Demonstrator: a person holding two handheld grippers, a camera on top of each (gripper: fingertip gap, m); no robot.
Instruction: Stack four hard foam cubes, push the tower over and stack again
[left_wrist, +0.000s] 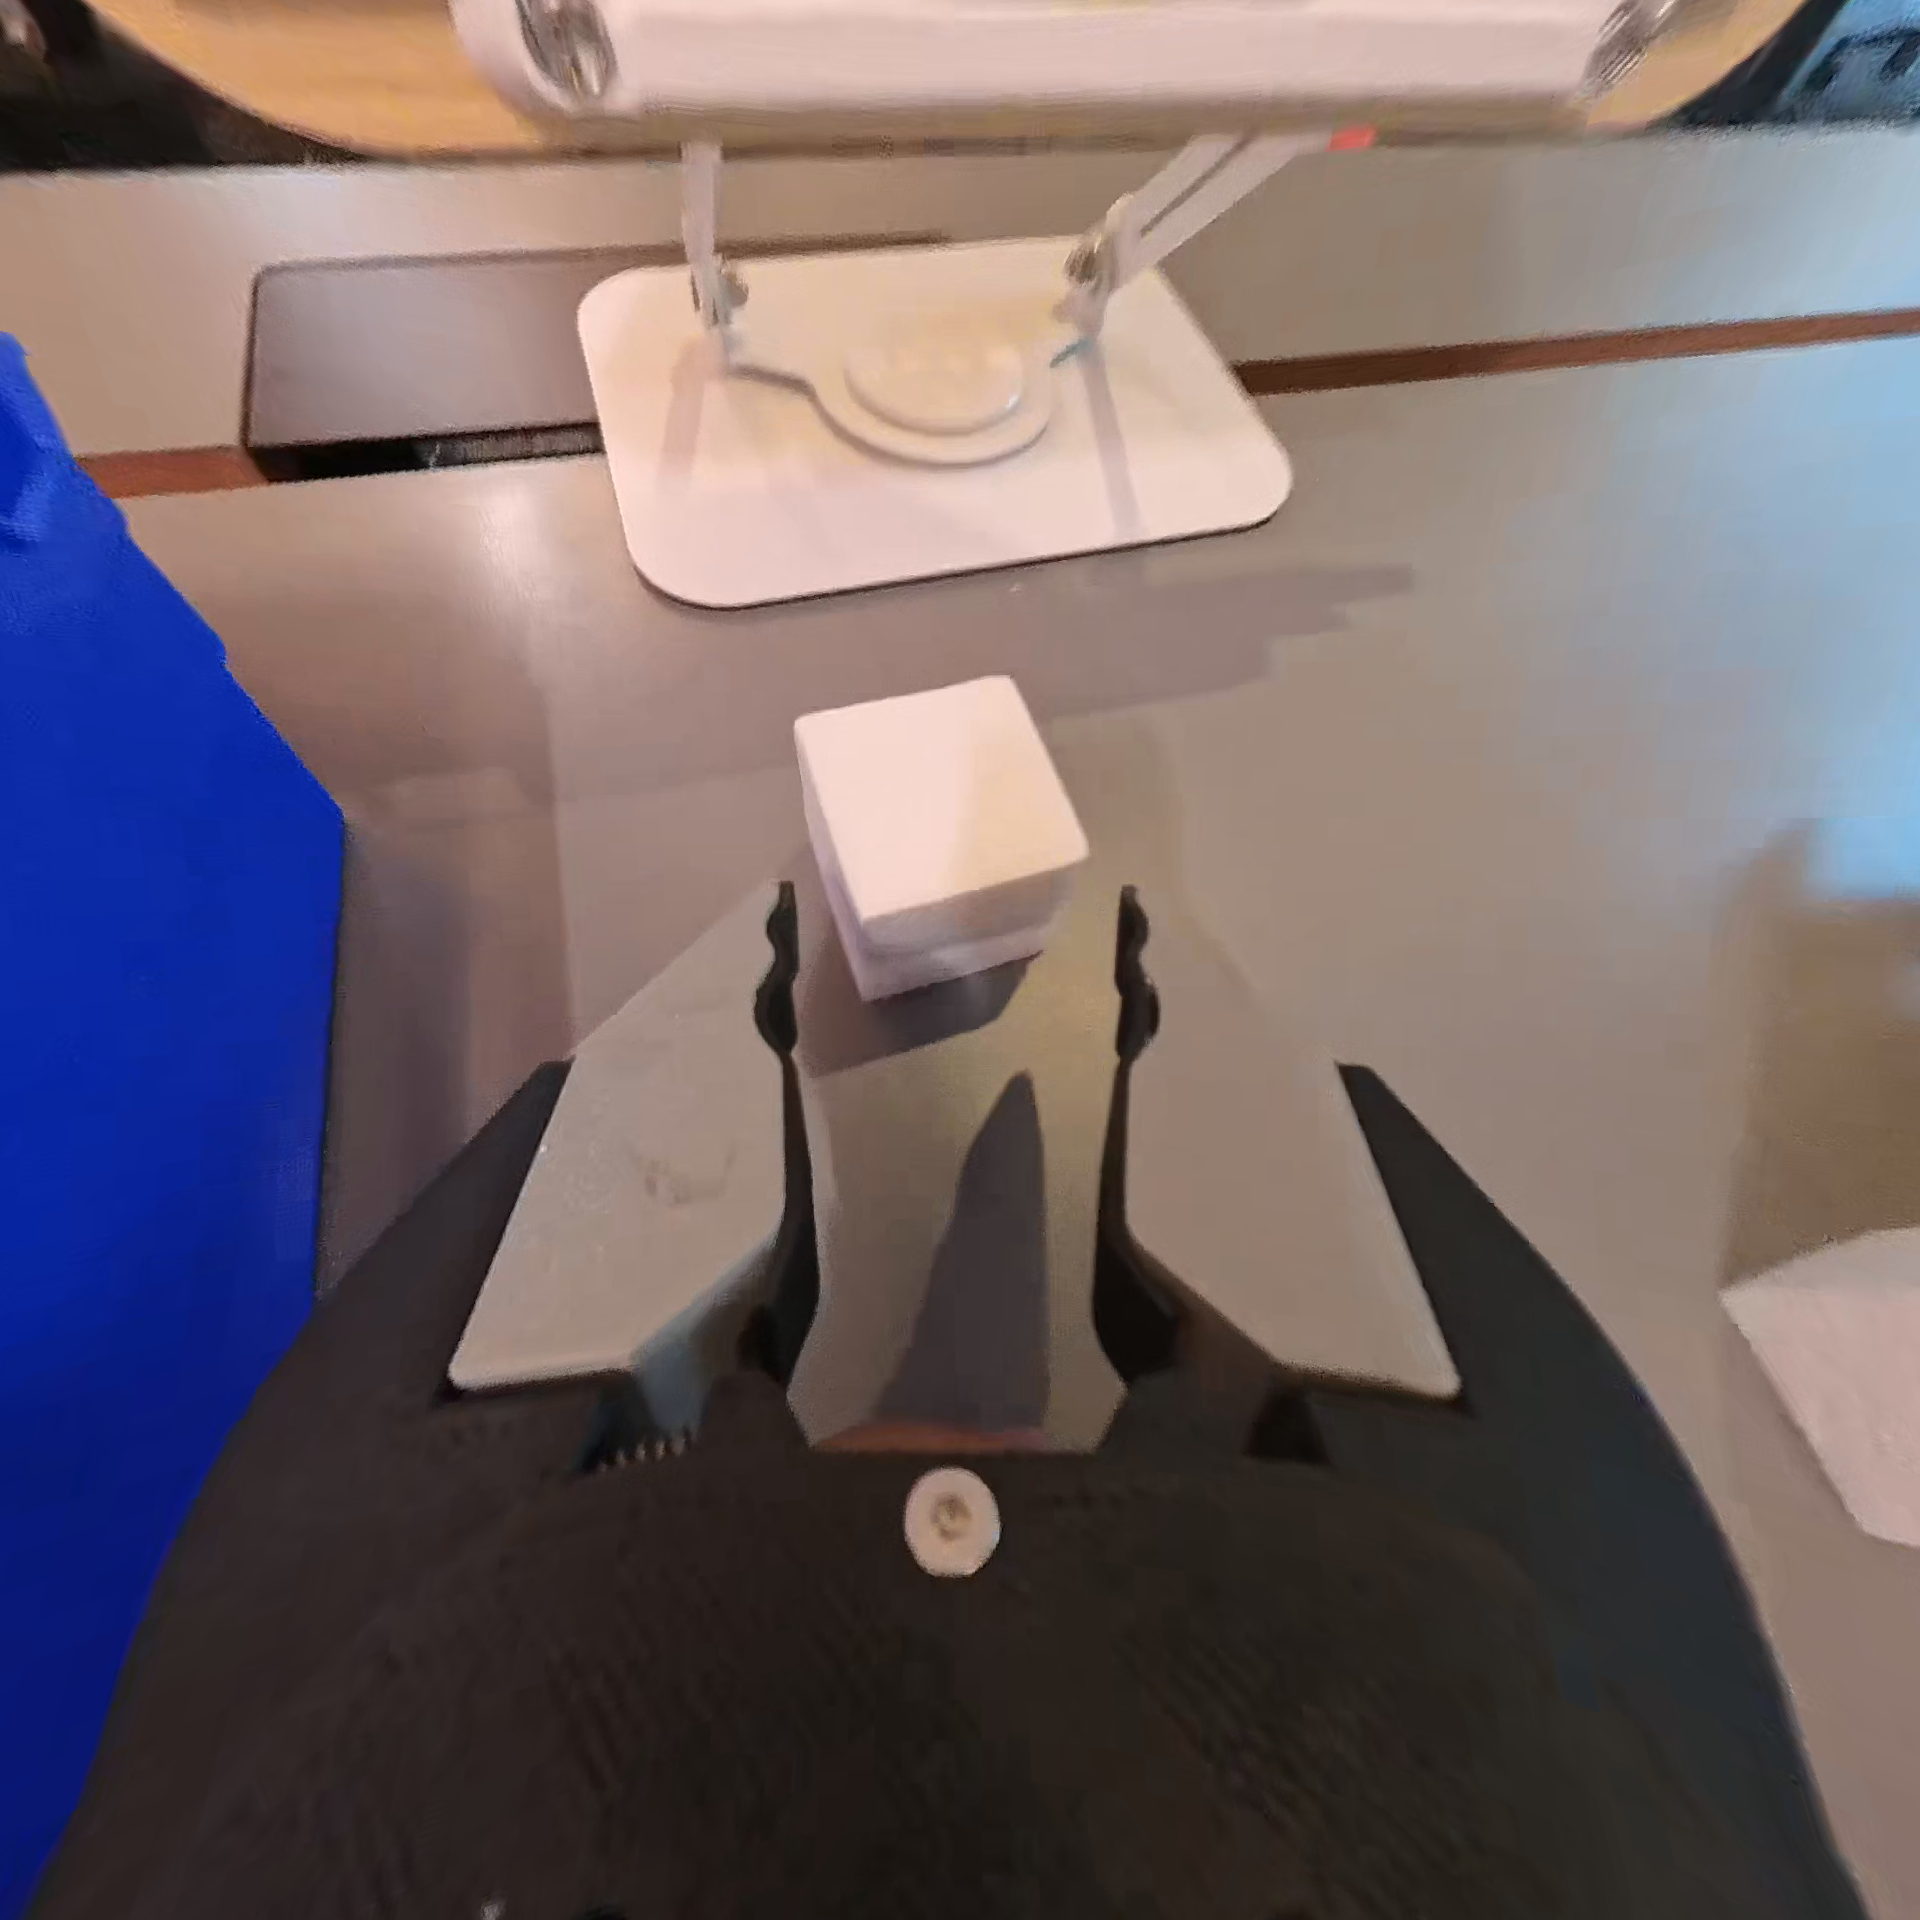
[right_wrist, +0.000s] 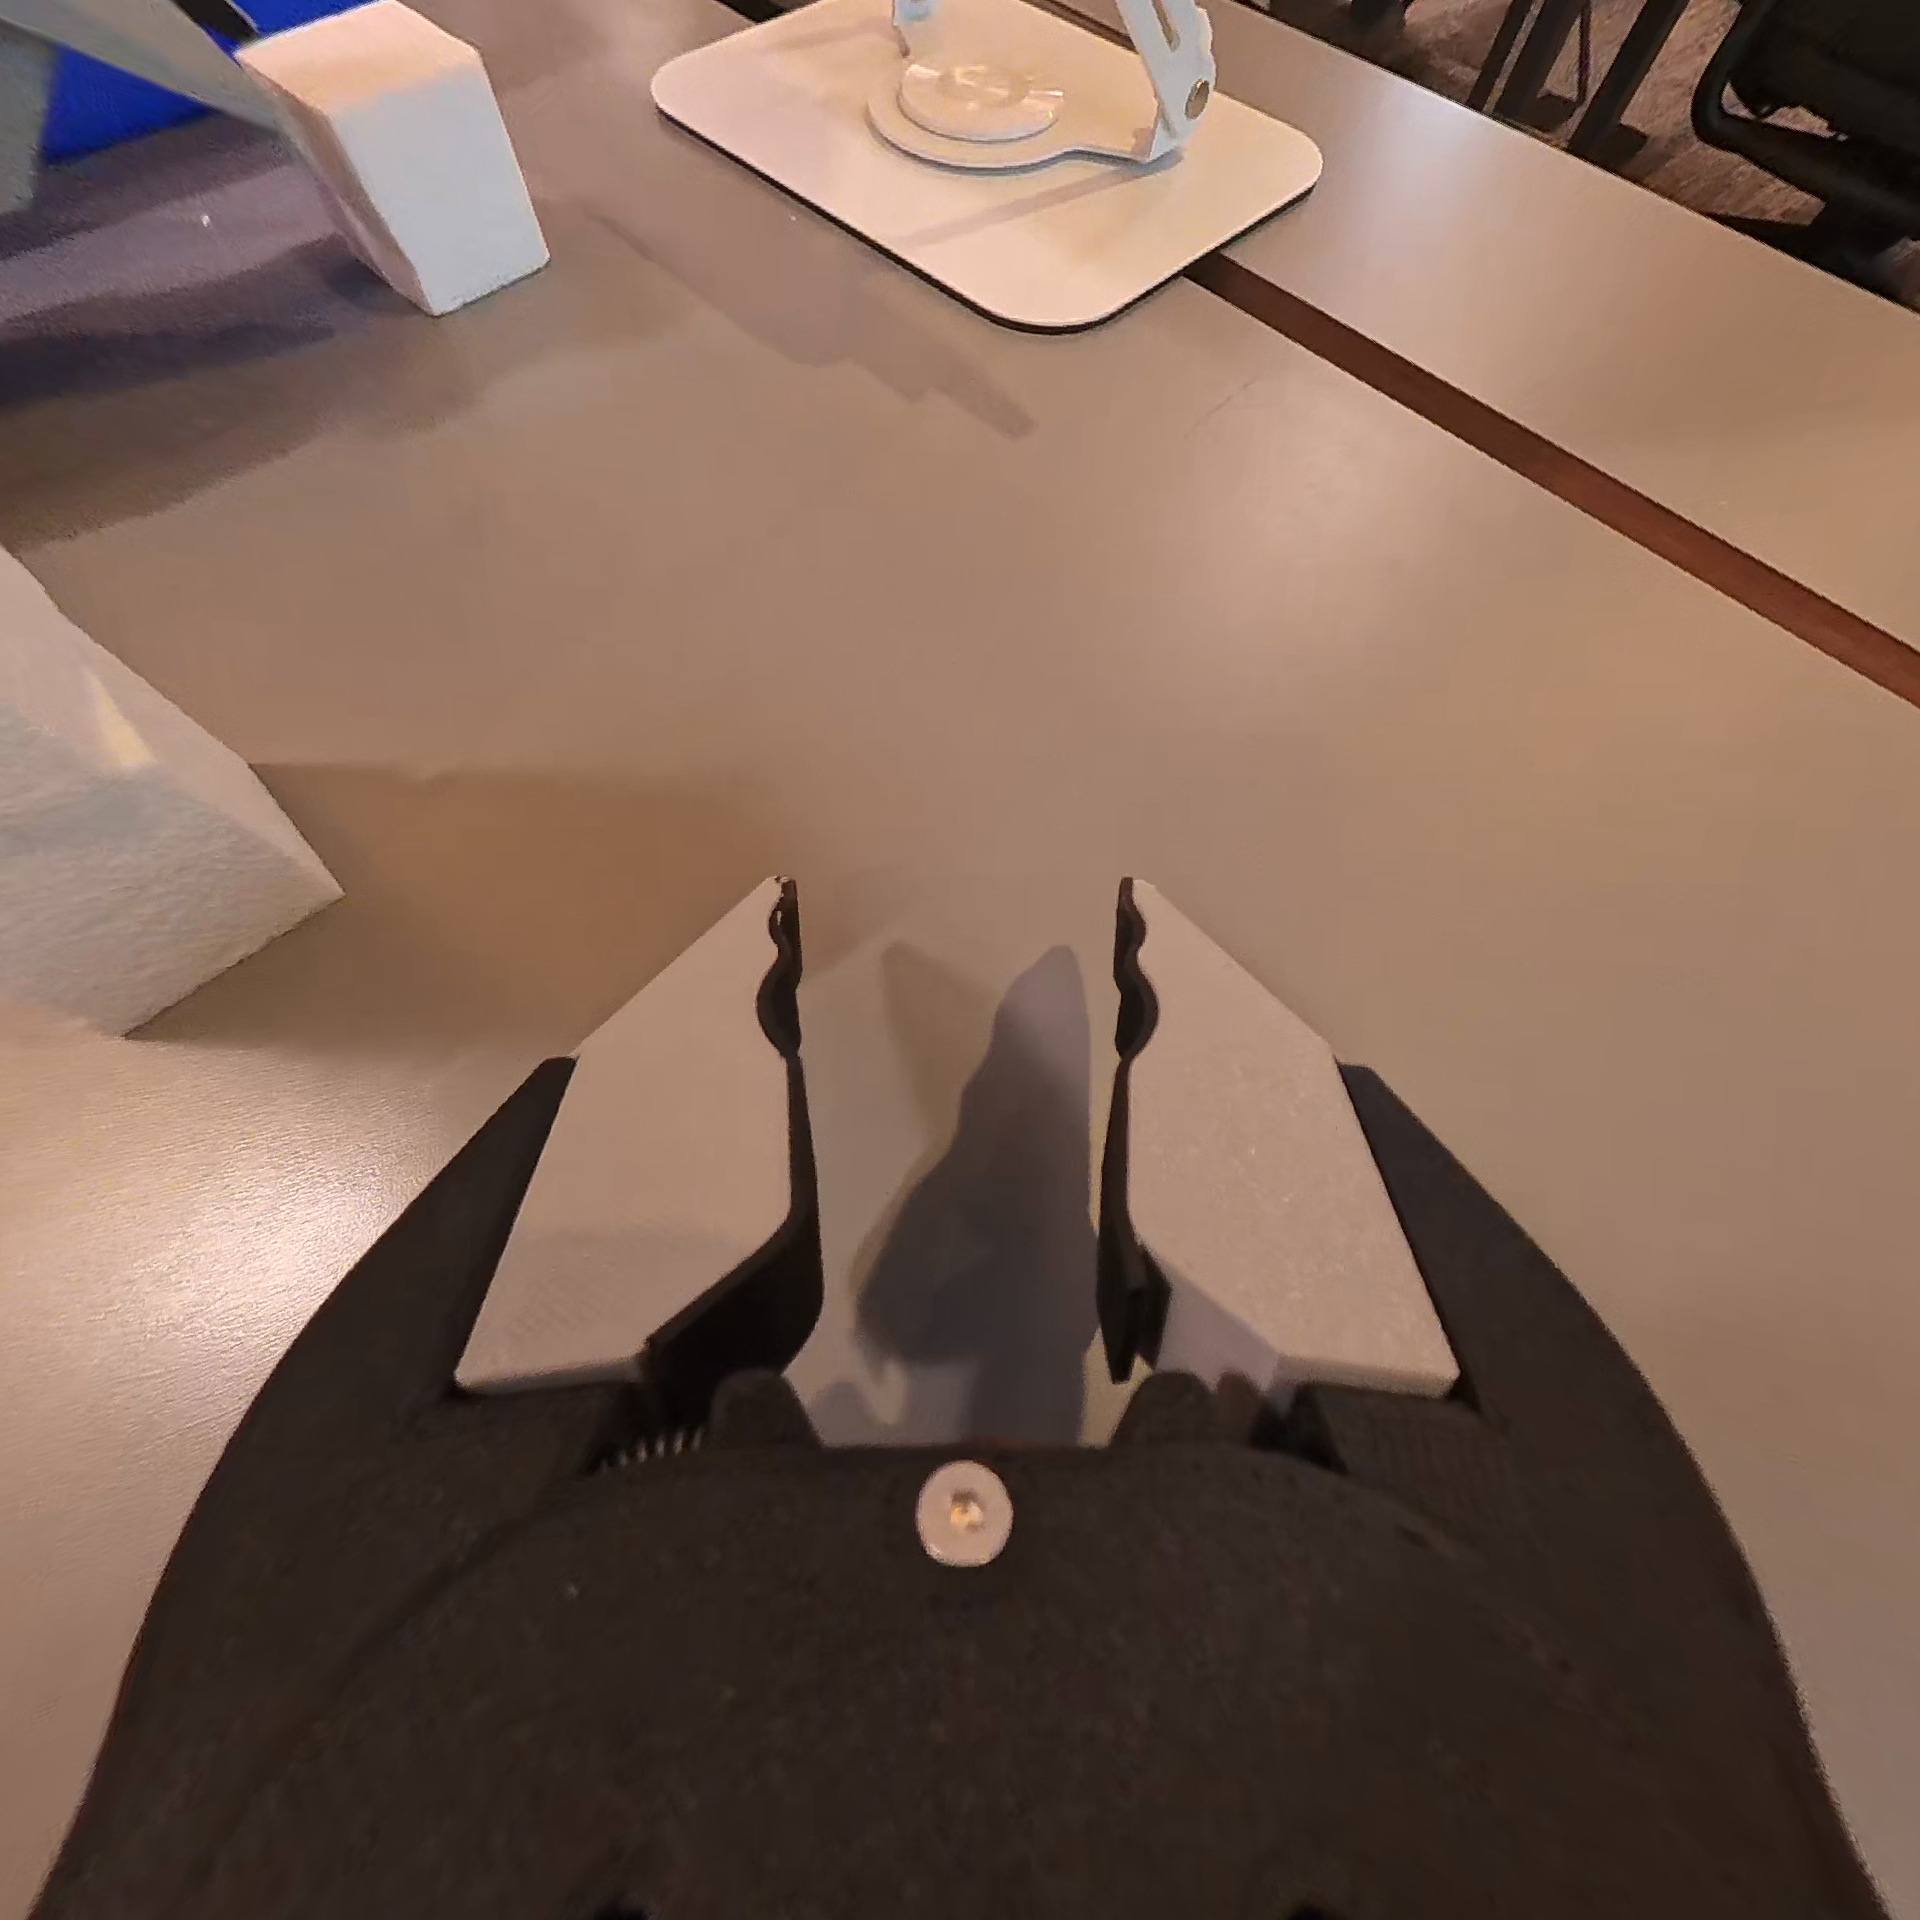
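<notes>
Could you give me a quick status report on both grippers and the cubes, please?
Left gripper open, above cube stack. Right gripper open, empty, loose cube beside it. Nothing in the way.

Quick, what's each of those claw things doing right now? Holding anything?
Left gripper: open, holding nothing, fingers just short of a stack of white foam cubes.
Right gripper: open, empty, over bare table.

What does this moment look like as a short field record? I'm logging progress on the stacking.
surface: grey table
stack: white cubes stacked, count unclear
loose cube: near right tongs' left side, on table
left tongs: open, above and just behind the stack, holding nothing
right tongs: open, empty, over bare table
background: white stand base; blue fabric at left
</notes>
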